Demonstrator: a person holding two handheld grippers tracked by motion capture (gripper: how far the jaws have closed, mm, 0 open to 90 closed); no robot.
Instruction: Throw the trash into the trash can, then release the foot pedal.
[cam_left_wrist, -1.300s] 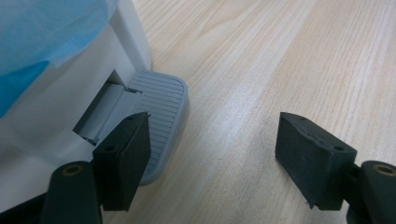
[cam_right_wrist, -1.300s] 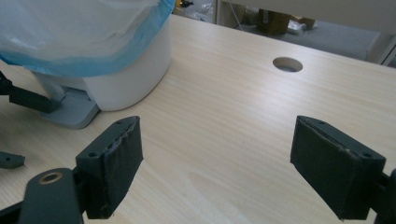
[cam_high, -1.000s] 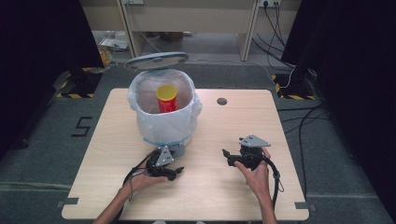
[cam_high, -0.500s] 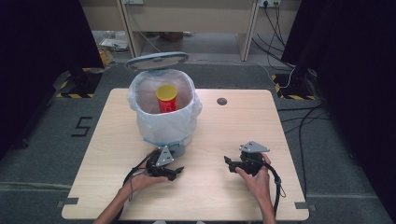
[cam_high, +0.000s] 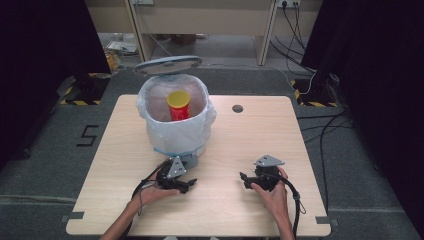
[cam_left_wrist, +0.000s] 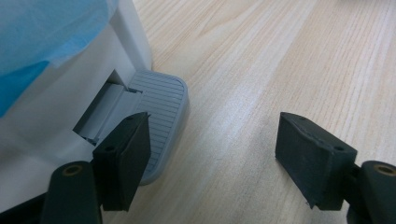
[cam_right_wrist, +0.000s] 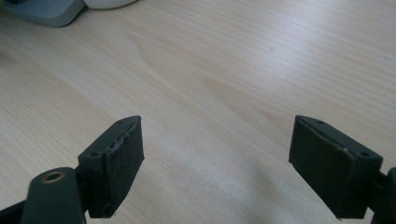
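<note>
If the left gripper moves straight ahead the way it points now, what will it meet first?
Probably the grey pedal of the bin: one jaw of the left gripper is already at it, though depth is unclear; the other faces bare table.

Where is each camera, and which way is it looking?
High view: sits above the person's side, looking forward and down on the table; both forearms show, with the left claw and right claw.
Left gripper view: rides the left claw, looking past its open black jaws at the bin and its grey pedal.
Right gripper view: rides the right claw, looking along open jaws at bare tabletop.
Shared: the pedal also shows at the top-left corner of the right gripper view.
</note>
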